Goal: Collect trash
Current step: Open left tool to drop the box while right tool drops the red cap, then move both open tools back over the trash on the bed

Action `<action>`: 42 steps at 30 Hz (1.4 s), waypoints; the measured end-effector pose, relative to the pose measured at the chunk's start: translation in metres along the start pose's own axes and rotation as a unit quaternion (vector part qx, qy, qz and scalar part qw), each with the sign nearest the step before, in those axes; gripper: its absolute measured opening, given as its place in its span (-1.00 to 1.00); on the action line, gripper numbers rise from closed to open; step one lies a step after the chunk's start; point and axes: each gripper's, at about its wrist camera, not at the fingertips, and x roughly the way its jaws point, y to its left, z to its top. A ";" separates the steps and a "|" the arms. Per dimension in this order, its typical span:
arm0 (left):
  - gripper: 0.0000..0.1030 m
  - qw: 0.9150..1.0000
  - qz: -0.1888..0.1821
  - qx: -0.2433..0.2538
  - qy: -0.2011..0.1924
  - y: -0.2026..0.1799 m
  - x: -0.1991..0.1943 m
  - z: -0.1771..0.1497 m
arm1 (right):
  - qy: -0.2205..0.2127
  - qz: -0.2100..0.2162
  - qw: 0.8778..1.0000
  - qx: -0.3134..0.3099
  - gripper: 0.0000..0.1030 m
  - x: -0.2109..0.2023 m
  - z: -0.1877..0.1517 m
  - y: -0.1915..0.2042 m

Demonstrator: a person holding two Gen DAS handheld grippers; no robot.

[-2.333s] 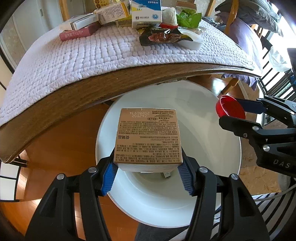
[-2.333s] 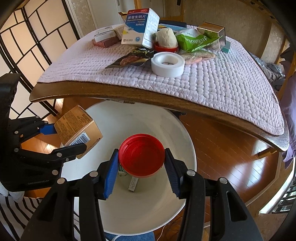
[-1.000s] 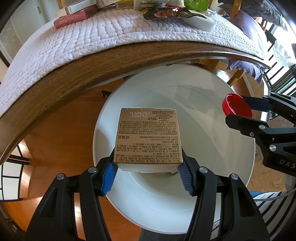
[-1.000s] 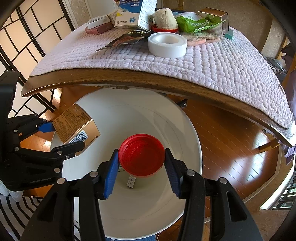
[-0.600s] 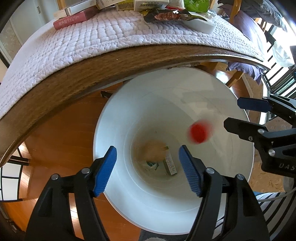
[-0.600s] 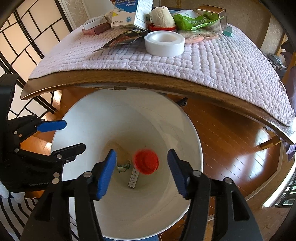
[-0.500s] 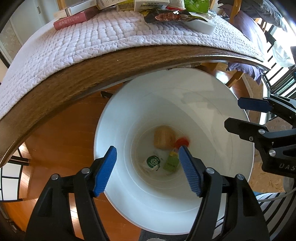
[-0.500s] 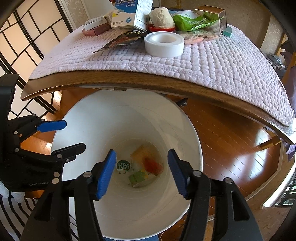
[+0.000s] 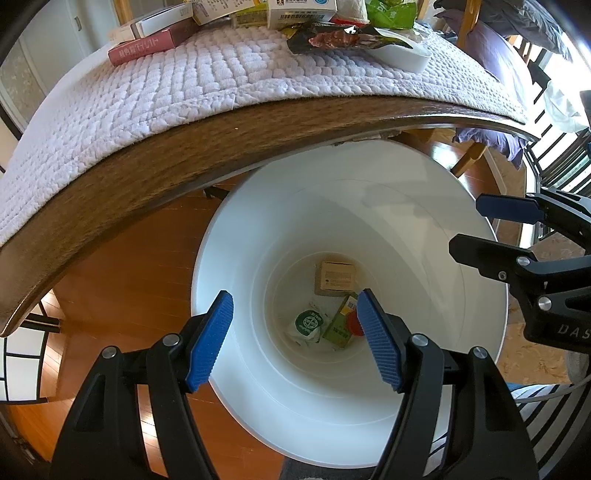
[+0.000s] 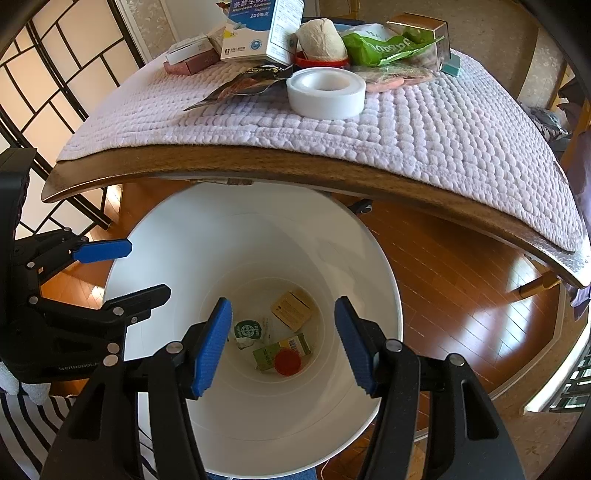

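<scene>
Standing on wood floor [image 10: 443,266], white bin [image 10: 184,229], quilted table [image 10: 424,140]

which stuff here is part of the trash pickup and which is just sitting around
Part of the job:
- white bin
- brown box, red cap, green carton in the bin
- wrappers, green bag, pill box on the table
- left hand-held gripper, right hand-held gripper, both open

Just lying about:
- quilted mat
- folding screen
- chair

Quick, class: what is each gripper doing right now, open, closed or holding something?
Left gripper: open, empty, over the bin.
Right gripper: open, empty, over the bin.
</scene>
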 end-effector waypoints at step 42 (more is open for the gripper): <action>0.59 0.988 -0.117 -0.065 -0.076 0.007 -0.053 0.119 | -0.098 -0.041 0.992 -0.074 0.12 -0.033 0.088 -0.020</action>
